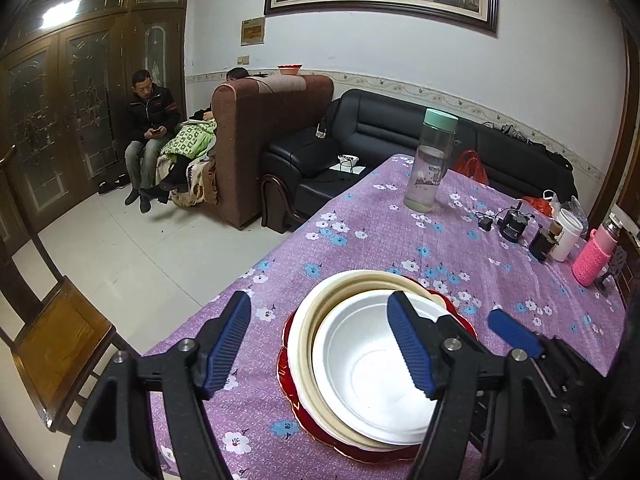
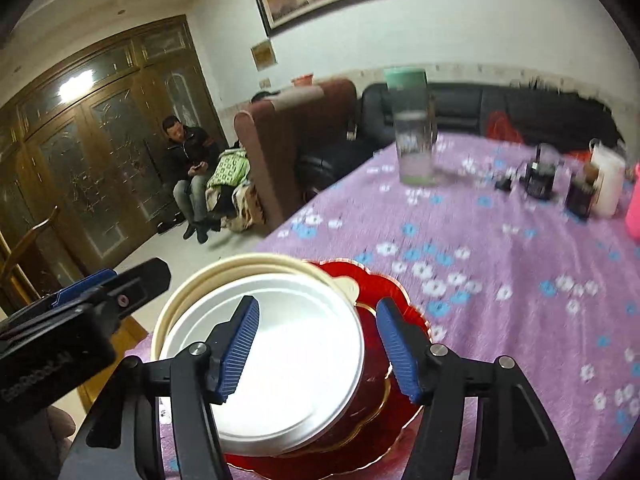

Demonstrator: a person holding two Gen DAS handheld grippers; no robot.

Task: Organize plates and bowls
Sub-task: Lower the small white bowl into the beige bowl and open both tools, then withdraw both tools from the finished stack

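Two ribbed-pad grippers gaping: left (image 1: 320, 344), right (image 2: 318, 348) | glossy round white bowl (image 1: 372, 380) | scalloped red plate (image 2: 404, 300)

My left wrist camera looks forward and down along its fingers (image 1: 228, 344), close over stacked bowls (image 1: 376, 376) between them. My right wrist camera faces the same way, just as near, its fingers (image 2: 240, 348) straddling that stack's rim. Both views share the stack, the purple tablecloth (image 1: 400, 240) and the sofas beyond.
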